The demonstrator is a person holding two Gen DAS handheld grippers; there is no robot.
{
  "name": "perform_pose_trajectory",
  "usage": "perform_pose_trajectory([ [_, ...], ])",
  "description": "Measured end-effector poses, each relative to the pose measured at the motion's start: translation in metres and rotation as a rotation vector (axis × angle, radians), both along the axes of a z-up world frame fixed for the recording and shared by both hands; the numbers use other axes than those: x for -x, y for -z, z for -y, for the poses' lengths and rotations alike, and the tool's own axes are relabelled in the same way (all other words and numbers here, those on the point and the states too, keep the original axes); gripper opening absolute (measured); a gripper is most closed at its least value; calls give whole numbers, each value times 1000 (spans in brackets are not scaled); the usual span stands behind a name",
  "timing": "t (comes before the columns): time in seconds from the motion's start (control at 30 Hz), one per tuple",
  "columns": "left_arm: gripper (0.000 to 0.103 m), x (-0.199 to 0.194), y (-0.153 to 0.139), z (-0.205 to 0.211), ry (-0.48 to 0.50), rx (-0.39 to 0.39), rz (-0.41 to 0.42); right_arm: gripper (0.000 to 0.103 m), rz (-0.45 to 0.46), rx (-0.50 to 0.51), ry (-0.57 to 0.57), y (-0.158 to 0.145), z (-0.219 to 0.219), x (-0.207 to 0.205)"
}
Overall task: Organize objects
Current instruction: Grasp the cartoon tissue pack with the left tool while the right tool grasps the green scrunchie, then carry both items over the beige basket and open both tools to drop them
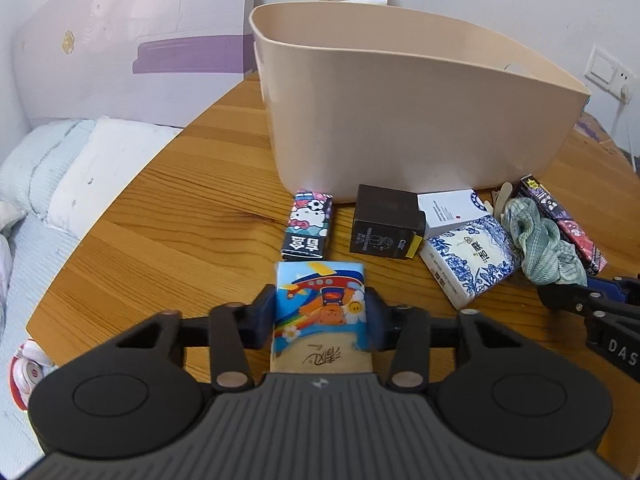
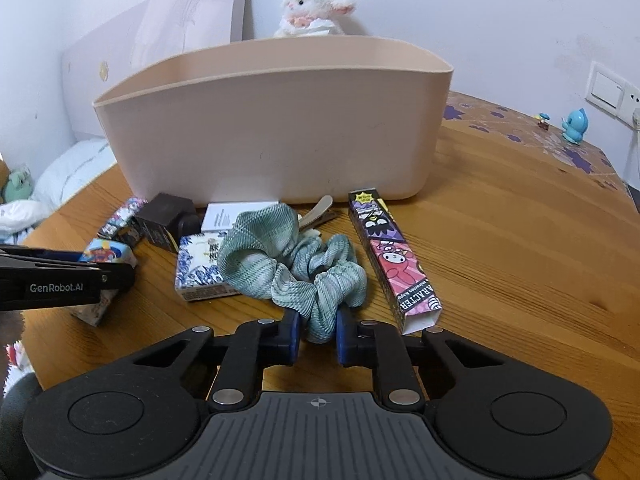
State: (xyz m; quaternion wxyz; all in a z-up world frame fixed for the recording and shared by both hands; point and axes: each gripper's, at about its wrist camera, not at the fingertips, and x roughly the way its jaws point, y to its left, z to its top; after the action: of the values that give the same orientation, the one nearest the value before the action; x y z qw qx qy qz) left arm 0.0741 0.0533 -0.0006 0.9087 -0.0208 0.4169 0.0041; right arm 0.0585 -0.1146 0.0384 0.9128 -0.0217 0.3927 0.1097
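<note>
While the beige bin [image 1: 400,128] waits behind the clutter, both grasps look made: the left gripper [image 1: 320,316] is clamped on the cartoon tissue pack [image 1: 320,300], the right gripper [image 2: 318,334] pinches the green scrunchie [image 2: 296,264] (both low over the table). Next, I judge, 2 lifts over the rim.

White walls close in a small bedroom; a wooden table [image 1: 208,184] stands beside a bed with pale pillows [image 1: 68,168], a lilac headboard [image 1: 132,40], wall switches [image 2: 610,90] at right
</note>
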Motion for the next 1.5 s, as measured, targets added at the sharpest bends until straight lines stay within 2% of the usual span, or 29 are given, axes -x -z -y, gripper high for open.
perform_pose_trajectory([
  [0.13,47,2,-2,-15,14,70,-10,16,29,-21,7,-13,4,8],
  [0.3,47,10,-17,-18,30,93,19,15,71,-41,11,-29,7,11],
  [0.43,47,14,-37,-16,56,72,61,15,115,-49,10,-44,5,14],
  [0.63,47,10,-75,-18,68,62,170,15,191,-60,23,-71,4,8],
  [0.93,47,-28,-117,-13,29,29,316,15,297,-95,32,-114,7,-25],
  [1.07,47,-64,-121,-9,7,15,299,15,294,-64,26,-119,-1,-57],
  [1.23,47,-108,-112,-5,-7,-7,259,15,244,1,36,-111,-9,-104],
  [1.3,47,-125,-102,-1,5,-21,222,15,215,29,43,-104,-13,-123],
  [1.43,47,-160,-76,1,2,2,87,15,137,110,22,-84,-29,-156],
  [1.5,47,-164,-73,8,8,-64,94,15,105,149,10,-73,-36,-166],
])
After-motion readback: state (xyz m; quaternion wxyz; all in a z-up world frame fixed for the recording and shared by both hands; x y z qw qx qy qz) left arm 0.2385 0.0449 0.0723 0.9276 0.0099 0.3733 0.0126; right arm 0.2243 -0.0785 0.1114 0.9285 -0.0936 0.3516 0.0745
